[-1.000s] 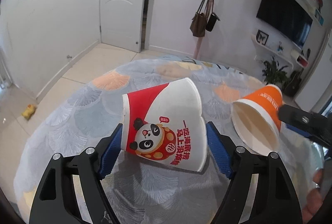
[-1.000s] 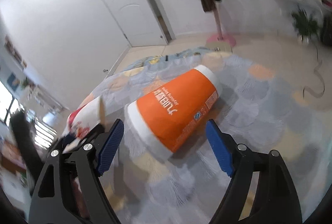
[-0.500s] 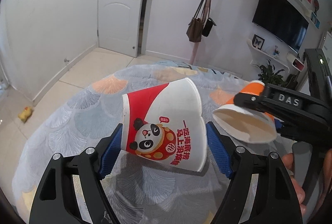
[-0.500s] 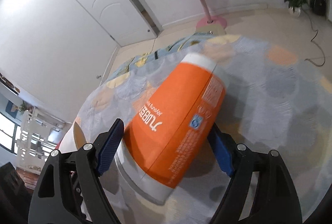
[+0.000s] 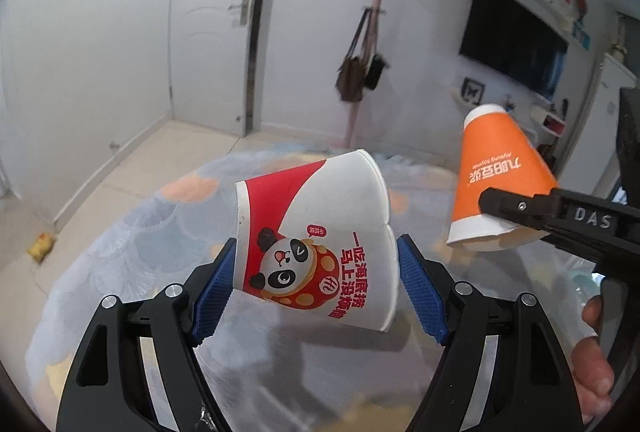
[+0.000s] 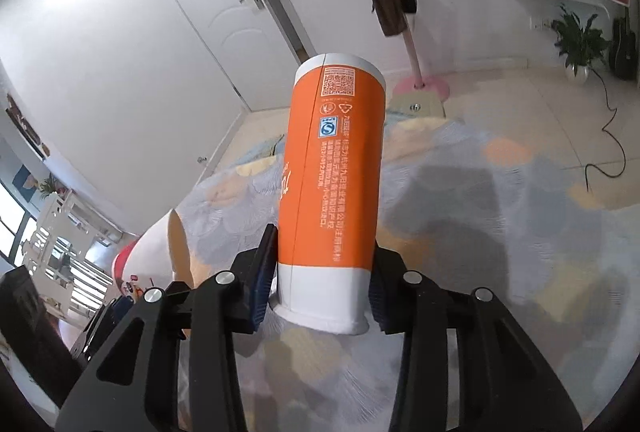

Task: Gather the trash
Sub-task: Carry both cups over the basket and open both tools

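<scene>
The right gripper [image 6: 322,292] jaws are closing on one orange paper cup [image 6: 334,168], squeezed near its rim; the left gripper [image 5: 316,286] grips one panda-print paper cup [image 5: 316,236]; both above a round table [image 5: 132,256] with fan-patterned cloth; white door [image 5: 212,28], wall television [image 5: 516,44].

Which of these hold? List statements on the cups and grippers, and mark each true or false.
1. The left gripper has the panda cup between its pads. True.
2. The right gripper is empty. False: its jaws are closing with the orange cup between them, pads against it.
3. The orange cup's open end points away from the right gripper. False: the rim sits at the pads and the closed base points away.
4. A television is in the room. True.
</scene>
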The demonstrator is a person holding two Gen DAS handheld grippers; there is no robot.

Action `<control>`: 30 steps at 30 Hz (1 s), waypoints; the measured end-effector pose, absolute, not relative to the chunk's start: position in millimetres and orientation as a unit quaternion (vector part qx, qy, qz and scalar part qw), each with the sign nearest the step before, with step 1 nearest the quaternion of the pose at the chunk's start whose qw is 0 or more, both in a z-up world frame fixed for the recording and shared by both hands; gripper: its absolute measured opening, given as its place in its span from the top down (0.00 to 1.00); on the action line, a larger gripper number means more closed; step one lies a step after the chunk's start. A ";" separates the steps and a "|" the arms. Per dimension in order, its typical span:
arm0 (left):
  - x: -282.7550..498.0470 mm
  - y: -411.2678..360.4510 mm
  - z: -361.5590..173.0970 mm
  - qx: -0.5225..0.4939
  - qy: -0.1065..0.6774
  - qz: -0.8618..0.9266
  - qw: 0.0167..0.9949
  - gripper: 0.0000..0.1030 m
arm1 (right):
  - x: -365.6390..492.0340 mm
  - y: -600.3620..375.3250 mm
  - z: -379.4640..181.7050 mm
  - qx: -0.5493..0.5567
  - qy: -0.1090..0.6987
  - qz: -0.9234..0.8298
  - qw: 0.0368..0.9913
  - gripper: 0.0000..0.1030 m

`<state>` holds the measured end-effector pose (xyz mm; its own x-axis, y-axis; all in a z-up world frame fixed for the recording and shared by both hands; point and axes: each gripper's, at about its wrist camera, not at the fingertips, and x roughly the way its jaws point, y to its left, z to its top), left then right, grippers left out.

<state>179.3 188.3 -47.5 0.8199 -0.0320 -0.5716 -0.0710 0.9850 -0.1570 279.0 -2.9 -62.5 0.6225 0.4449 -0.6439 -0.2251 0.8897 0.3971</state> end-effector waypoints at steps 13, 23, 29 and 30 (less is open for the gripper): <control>135.3 81.2 30.5 -0.074 0.231 -0.090 0.966 0.27 | 186.1 -138.6 2.9 0.126 0.270 0.124 0.946 0.64; 132.6 -58.7 51.3 -0.028 0.212 -0.195 0.957 0.27 | 116.9 -275.3 18.6 0.145 0.235 0.027 0.961 0.64; 139.7 -127.7 33.1 -0.011 0.232 -0.241 0.942 0.27 | 108.2 -363.0 -14.8 0.181 0.275 -0.048 0.943 0.62; 142.5 -137.3 27.6 -0.009 0.239 -0.248 0.939 0.27 | 107.3 -374.0 -19.8 0.187 0.282 -0.056 0.939 0.62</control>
